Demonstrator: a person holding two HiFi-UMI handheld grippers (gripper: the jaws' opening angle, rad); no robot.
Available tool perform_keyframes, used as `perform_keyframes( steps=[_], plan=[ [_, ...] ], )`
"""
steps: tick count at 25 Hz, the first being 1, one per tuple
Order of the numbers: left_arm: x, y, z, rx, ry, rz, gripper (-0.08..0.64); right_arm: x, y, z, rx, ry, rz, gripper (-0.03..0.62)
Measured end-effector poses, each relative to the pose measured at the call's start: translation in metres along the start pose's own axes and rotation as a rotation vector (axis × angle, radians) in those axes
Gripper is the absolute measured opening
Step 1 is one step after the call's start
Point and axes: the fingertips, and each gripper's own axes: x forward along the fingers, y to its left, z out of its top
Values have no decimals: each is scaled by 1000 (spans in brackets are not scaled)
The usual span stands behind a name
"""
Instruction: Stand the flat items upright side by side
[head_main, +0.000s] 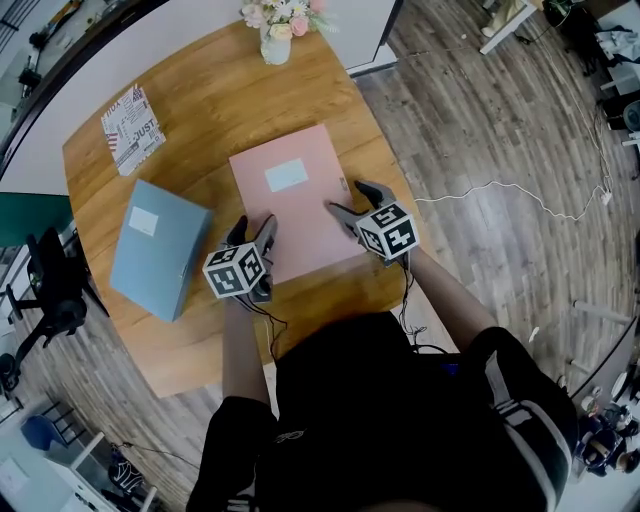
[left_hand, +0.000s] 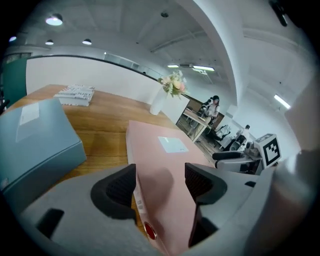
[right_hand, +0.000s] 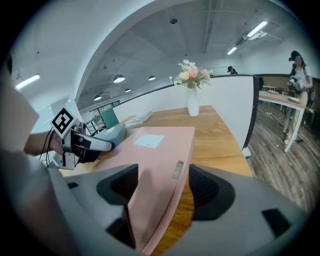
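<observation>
— While both files lie flat, where is the pink folder (head_main: 290, 200) found, and how is it approached?

— Flat on the table (head_main: 200, 110), label up, on the near side of the vase (head_main: 275, 45). The end farthest from the vase is straddled at both corners: the left gripper (left_hand: 160, 182) over one, the right gripper (right_hand: 162, 185) over the other. Both sets of jaws are spread wide. Folder edge is seen between the pads, but no squeeze is made and nothing is held. The two-corner placement is judged to serve an even tip-up onto one edge.

— Room for that?

— A blue folder (head_main: 155, 245) is noted flat, near-left of the vase, close to the pink one but apart. Bare wood is left toward the vase for standing both. To the near-right of the vase the table edge runs close by the pink folder, so a slip that way is to be guarded against. A magazine (head_main: 132, 128), far left of the vase, is out of the way.
</observation>
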Motion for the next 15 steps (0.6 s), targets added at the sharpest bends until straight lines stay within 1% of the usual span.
perform_keyframes(
  steps=[2, 5, 9, 11, 15],
  plan=[
    [8, 8, 0, -51, 21, -1, 327, 10, -5, 1, 53, 16, 20, 341],
    [18, 16, 0, -92, 51, -5, 353, 22, -14, 7, 123, 18, 34, 359],
    [30, 16, 5, -162, 27, -30, 365, 36, -17, 3, 203, 60, 59, 362],
    [35, 17, 4, -155, 47, -26, 373, 42, -15, 0, 233, 79, 75, 367],
    [43, 20, 1, -111, 120, 4, 368, 50, -13, -4, 258, 106, 85, 363]
  ],
)
